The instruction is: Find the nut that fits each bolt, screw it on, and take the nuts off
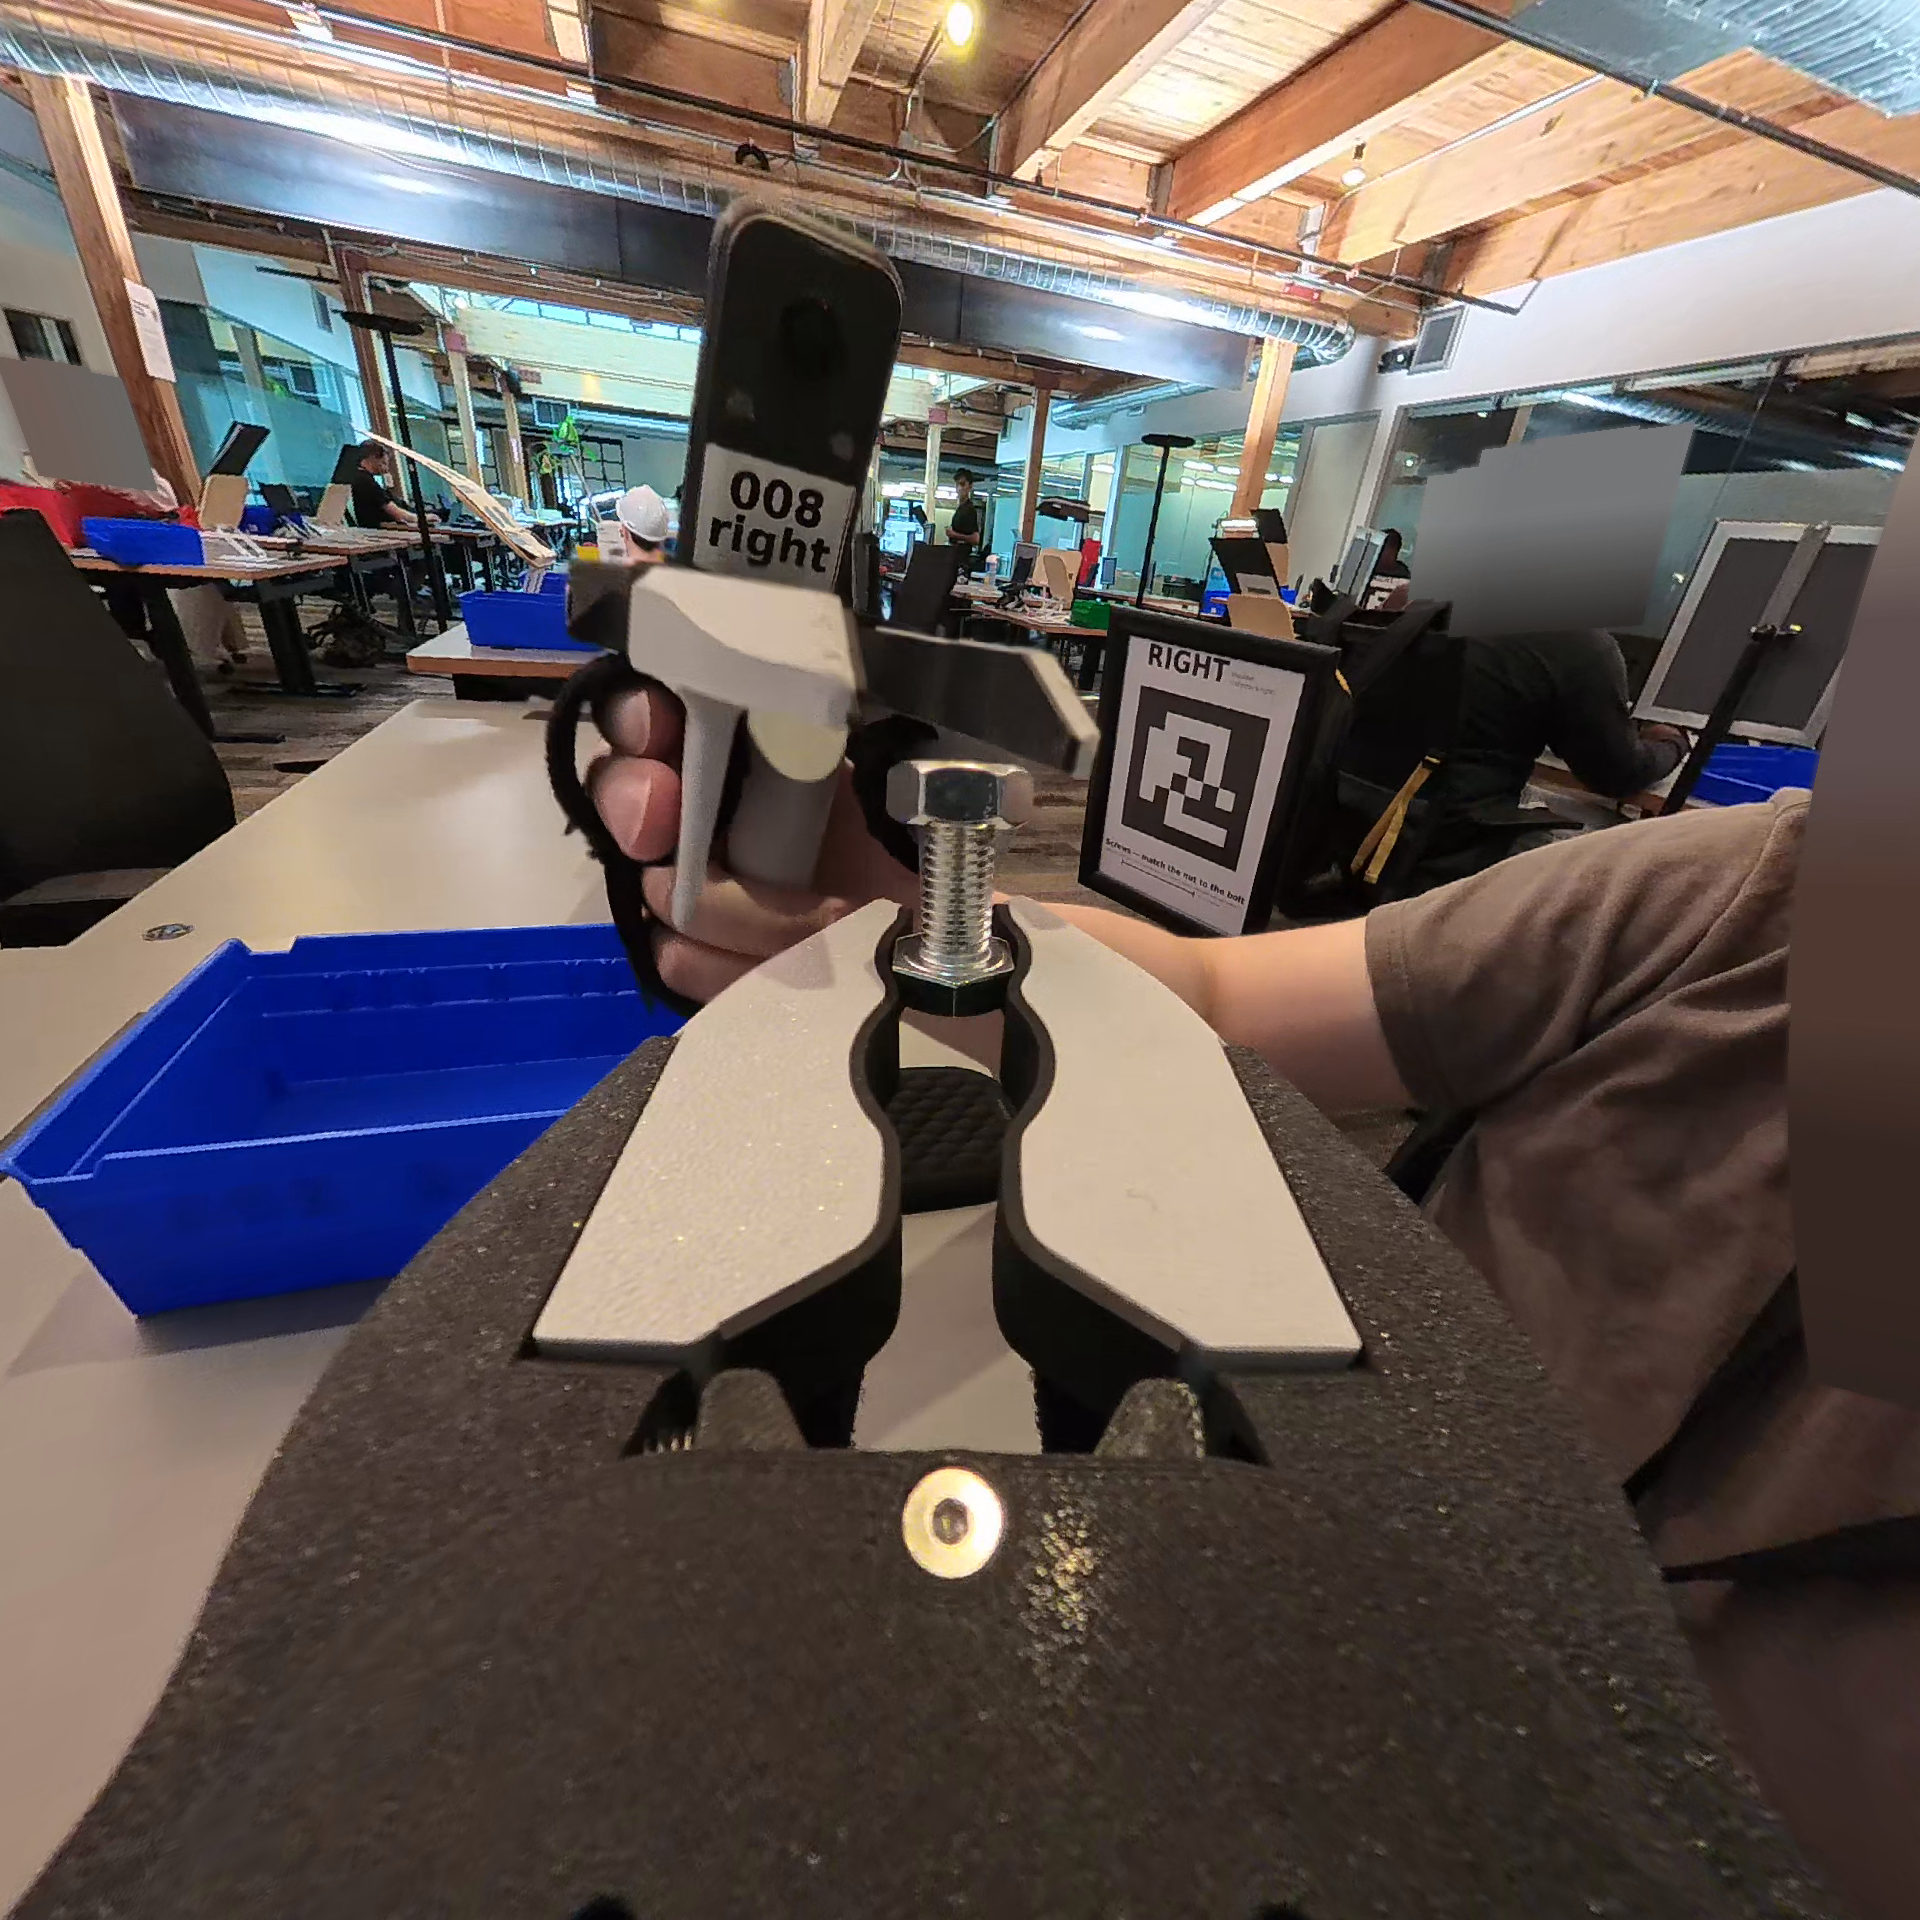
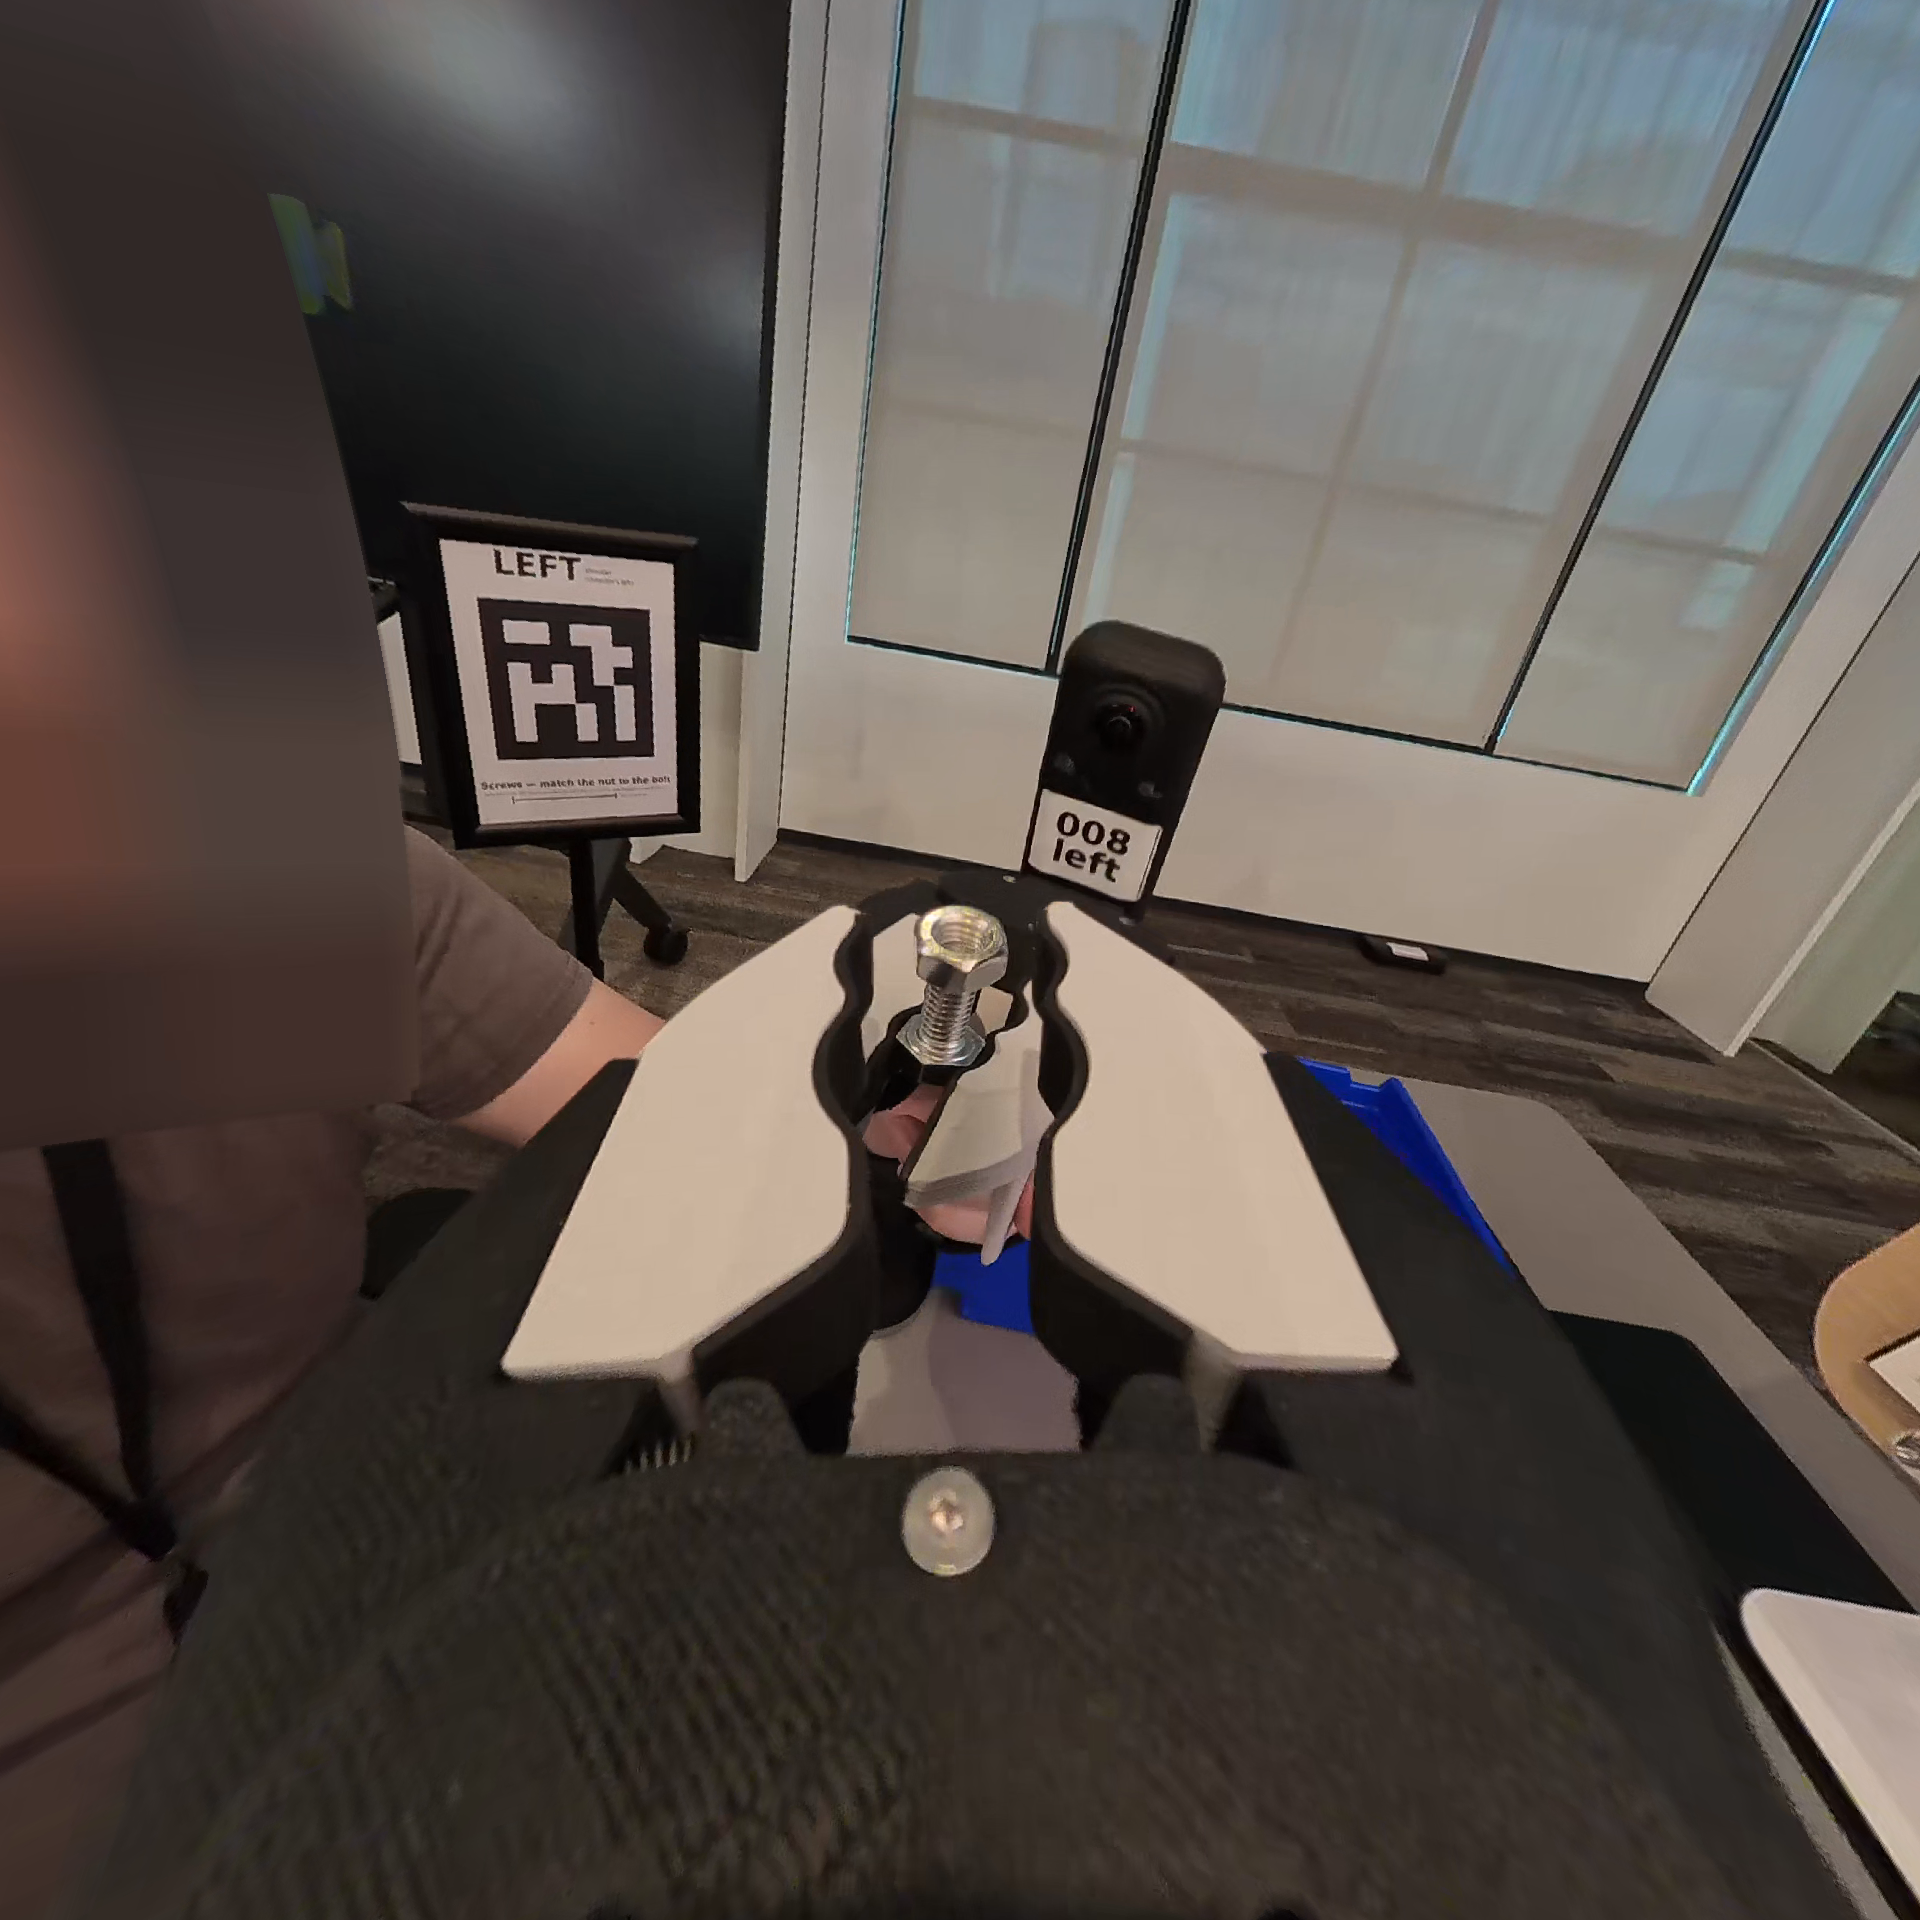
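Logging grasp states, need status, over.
Left gripper shut on bolt, upright. Right gripper open around nut at thread end, gaps both sides. Nothing in the way.

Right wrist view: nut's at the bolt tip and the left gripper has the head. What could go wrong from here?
1. The nut sits at the very end of the bolt with its bore still open. Few threads are likely engaged, so it could drop or cross-thread.
2. The left gripper pinches only the bolt head at its fingertips, so torque may twist it loose.
3. The right gripper stands wider than the nut, and closing off-centre could knock it.
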A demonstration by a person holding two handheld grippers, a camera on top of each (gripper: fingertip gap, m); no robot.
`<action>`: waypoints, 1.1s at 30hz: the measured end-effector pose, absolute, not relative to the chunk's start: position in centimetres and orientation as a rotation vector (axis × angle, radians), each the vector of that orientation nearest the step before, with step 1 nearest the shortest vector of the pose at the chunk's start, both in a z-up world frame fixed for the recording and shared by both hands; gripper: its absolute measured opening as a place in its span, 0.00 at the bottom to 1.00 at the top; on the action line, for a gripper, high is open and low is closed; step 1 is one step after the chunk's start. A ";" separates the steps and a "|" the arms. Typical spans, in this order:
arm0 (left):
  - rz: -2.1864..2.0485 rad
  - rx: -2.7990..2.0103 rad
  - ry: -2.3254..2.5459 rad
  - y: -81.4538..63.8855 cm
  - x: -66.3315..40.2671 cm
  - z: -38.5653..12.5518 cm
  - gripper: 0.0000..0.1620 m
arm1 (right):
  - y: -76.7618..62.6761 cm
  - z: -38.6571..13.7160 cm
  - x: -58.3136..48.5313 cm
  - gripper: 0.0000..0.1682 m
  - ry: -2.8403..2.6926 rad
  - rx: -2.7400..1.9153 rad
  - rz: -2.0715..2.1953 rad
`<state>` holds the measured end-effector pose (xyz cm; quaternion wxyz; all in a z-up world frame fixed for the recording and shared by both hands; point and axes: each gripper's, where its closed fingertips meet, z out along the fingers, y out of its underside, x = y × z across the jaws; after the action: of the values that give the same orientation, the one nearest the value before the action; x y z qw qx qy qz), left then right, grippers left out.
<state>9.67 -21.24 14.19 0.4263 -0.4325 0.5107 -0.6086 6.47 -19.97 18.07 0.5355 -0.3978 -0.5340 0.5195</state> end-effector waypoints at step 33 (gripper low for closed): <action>-1.460 -1.117 1.285 -20.8 9.7 13.8 0.09 | -19.5 17.1 5.8 0.11 -1.276 -1.063 1.279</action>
<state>9.72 -20.78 13.78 0.4342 -0.4487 0.5162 -0.5863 5.84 -19.54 17.11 0.4993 -0.4396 -0.5273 0.5287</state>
